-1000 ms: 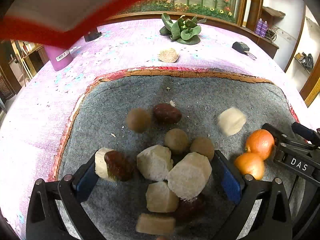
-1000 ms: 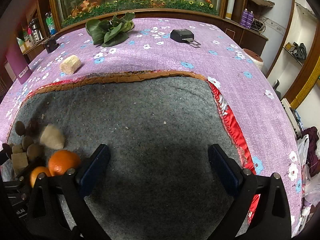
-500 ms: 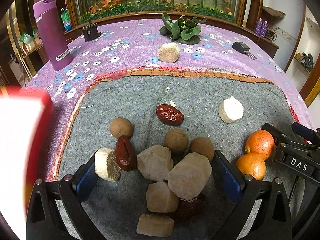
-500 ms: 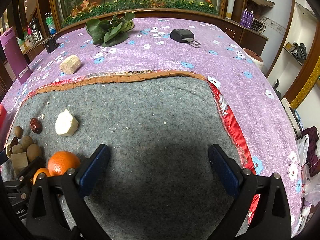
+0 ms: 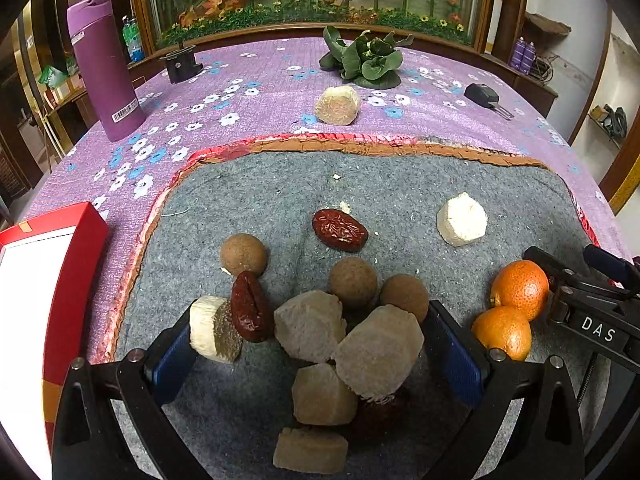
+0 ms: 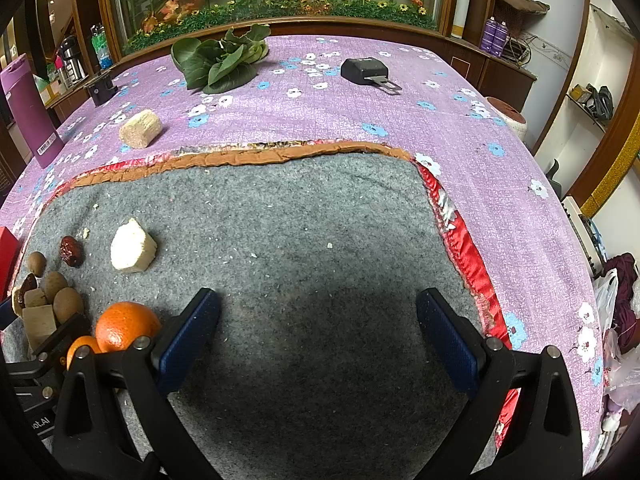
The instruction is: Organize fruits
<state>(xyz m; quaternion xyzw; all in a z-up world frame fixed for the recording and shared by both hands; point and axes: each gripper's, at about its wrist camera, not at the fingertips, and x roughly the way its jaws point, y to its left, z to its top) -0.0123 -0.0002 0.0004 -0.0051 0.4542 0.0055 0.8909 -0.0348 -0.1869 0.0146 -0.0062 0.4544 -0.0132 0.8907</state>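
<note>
Still unsorted, fruits (image 5: pixel 340 320) crowd the grey mat's (image 6: pixel 320 220) left edge; left gripper (image 5: pixel 308 344) and right gripper (image 6: pixel 316 336) hover, jaws spread, empty.

Left wrist view sits low and close over the fruit pile (image 5: pixel 320 320) on the grey felt mat (image 5: pixel 400 184), facing the far planter wall. Right wrist view looks the same way from further right, over bare mat. Both share the oranges (image 6: pixel 126 326), the white chunk (image 5: pixel 461 220) and the leafy greens (image 6: pixel 220 60).
</note>
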